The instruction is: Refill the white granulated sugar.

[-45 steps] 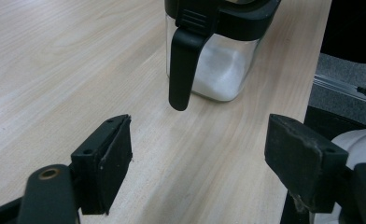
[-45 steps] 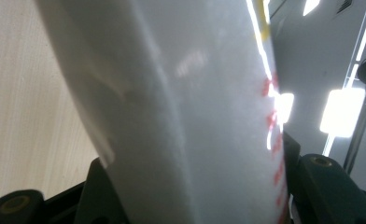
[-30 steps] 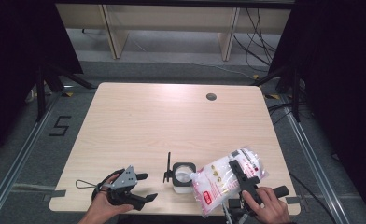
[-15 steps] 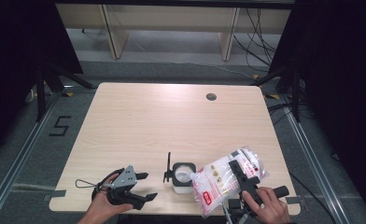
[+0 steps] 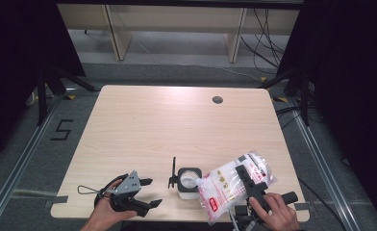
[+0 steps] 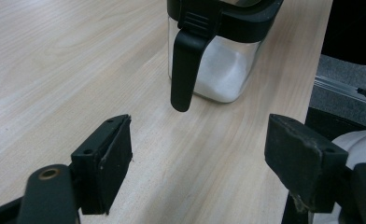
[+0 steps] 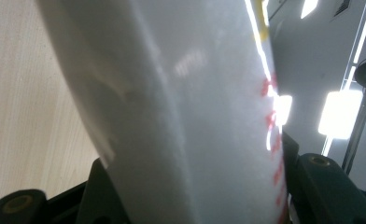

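Two grippers work at the near edge of the table (image 5: 143,120). The right gripper (image 5: 248,179) is clamped on a clear plastic bag (image 5: 232,185) of white powder with red print, its jaws pressing both flanks of the bag in the right gripper view. The bag (image 7: 181,116) is held tilted, its lower corner leaning toward the open mouth of a small square glass jar (image 5: 188,182) with a black rim, which stands near the middle of the near edge. White powder (image 6: 218,70) lies in the jar's bottom, and its black flip lid (image 5: 173,172) stands raised at the jar's left side. The left gripper (image 5: 145,192) sits near the near left corner, jaws apart and holding nothing, pointed toward the jar (image 6: 218,51) but apart from it. A round grommet hole (image 5: 218,100) lies toward the far right corner.
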